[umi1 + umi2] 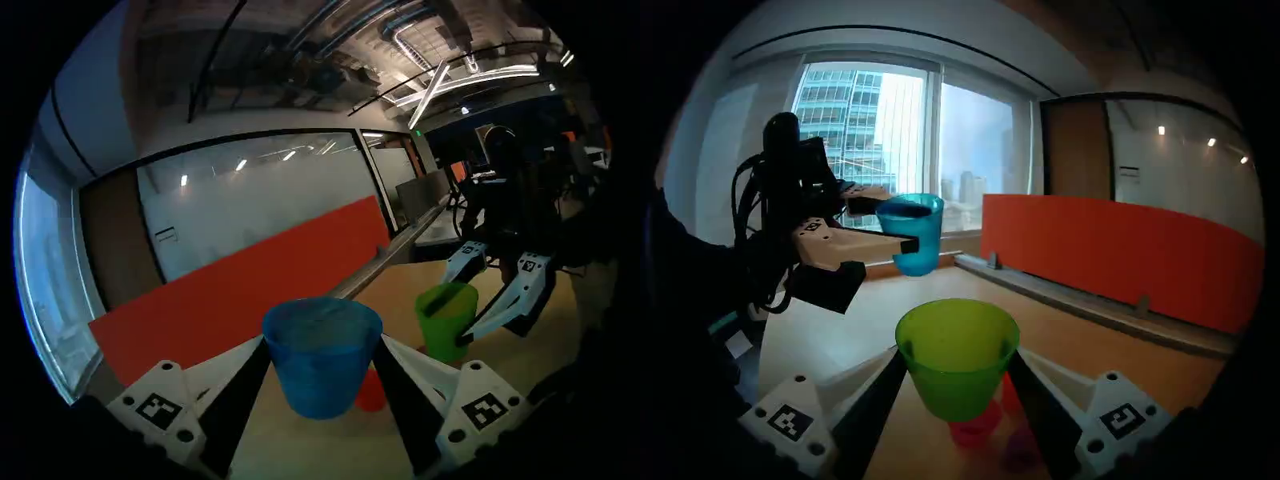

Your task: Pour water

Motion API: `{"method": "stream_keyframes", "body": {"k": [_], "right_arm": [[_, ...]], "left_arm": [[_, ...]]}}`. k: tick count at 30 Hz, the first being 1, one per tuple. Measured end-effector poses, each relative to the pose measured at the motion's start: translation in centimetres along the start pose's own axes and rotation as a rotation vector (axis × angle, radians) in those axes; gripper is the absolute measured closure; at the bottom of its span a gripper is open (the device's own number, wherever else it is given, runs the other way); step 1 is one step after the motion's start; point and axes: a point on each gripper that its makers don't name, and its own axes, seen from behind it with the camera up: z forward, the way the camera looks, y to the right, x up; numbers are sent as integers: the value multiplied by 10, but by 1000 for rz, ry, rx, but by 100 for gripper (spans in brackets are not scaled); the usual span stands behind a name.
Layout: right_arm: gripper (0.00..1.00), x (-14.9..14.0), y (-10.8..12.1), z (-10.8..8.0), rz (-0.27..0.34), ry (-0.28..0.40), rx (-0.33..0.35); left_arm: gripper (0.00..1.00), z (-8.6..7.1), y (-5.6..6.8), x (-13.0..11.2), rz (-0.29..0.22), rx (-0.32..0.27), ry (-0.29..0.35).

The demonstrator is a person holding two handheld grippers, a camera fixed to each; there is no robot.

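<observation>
Fingers of my left gripper (322,352) are closed partway and press on both sides of the blue cup (322,364), low on its wall, holding it upright with its mouth open to the ceiling. My right gripper (956,364) has the same kind of hold on the green cup (958,360), one finger on each flank, and that cup also stands level.

Both cups are up in the air, clear of the desk (1088,344). In the right gripper view the blue cup sits higher and farther off than the green one, and the two are apart with neither rim over the other. I cannot tell whether either cup has water in it, because the walls are tinted and no surface shows.

Small red pieces (976,428) lie on the desk under the green cup. An orange partition (1136,248) runs along the far edge.

I judge the lift to be done and the pour not yet begun. Next I would bring the blue rim over the green mouth, hold the green cup level, and roll my left wrist slowly. The grip is low on a tapered wall, so the cup could slip as it tips.
</observation>
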Motion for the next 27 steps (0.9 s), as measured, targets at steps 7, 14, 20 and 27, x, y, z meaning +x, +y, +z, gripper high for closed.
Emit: {"method": "stream_keyframes", "body": {"k": [7, 14, 20, 27], "right_arm": [[12, 0, -6, 8, -8, 4, 21], [12, 0, -14, 18, -15, 6, 44], [12, 0, -21, 27, -21, 6, 61], [12, 0, -27, 35, -22, 9, 80]], "left_arm": [[15, 0, -3, 13, 63, 10, 11], [15, 2, -5, 25, 143, 16, 15], [15, 3, -4, 34, 216, 22, 17], [15, 4, -5, 45, 281, 29, 23]]}}
